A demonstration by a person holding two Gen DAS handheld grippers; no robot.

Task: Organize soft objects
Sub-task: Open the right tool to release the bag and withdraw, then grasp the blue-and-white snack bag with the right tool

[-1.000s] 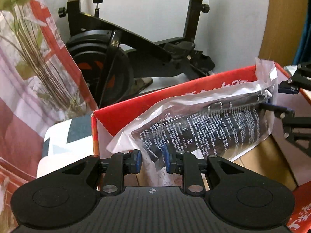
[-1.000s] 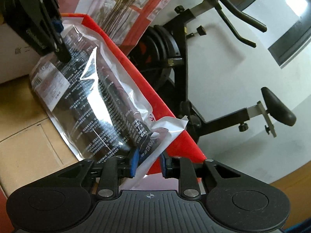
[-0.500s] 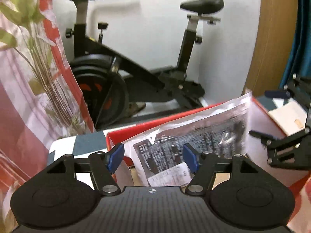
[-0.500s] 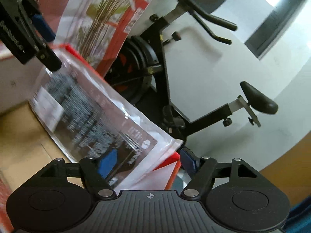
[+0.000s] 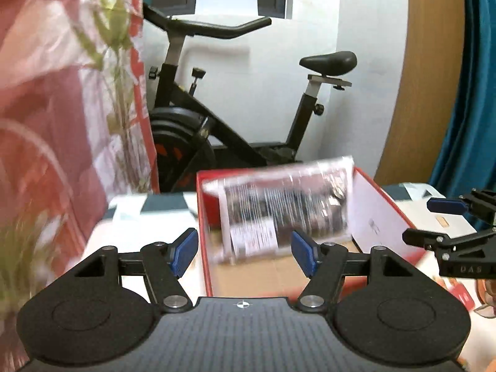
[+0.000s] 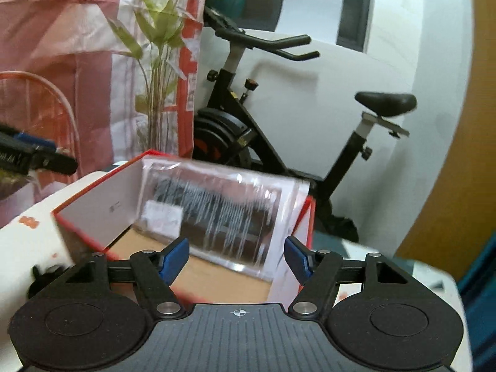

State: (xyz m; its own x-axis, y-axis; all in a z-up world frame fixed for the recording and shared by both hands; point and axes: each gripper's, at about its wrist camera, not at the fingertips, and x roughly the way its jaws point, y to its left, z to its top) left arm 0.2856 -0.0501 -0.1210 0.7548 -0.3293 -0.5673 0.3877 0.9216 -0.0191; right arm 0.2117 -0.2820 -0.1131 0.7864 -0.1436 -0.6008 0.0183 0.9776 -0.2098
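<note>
A clear plastic packet with a dark item and white print (image 5: 285, 207) leans against the far wall inside an open red cardboard box (image 5: 381, 214). The same packet (image 6: 217, 214) and box (image 6: 93, 207) show in the right wrist view. My left gripper (image 5: 245, 252) is open and empty, held back from the box's near edge. My right gripper (image 6: 234, 259) is open and empty, also short of the box. The right gripper shows at the right edge of the left wrist view (image 5: 449, 226).
A black exercise bike (image 5: 235, 124) stands behind the box by the white wall. A red and white plastic sheet with a plant print (image 5: 62, 108) hangs at the left. A wooden panel (image 5: 427, 77) and a teal curtain (image 5: 477, 93) are at the right.
Both grippers let go of the packet, opened wide and pulled back and up from the box. The packet now rests in the box against its far wall.
</note>
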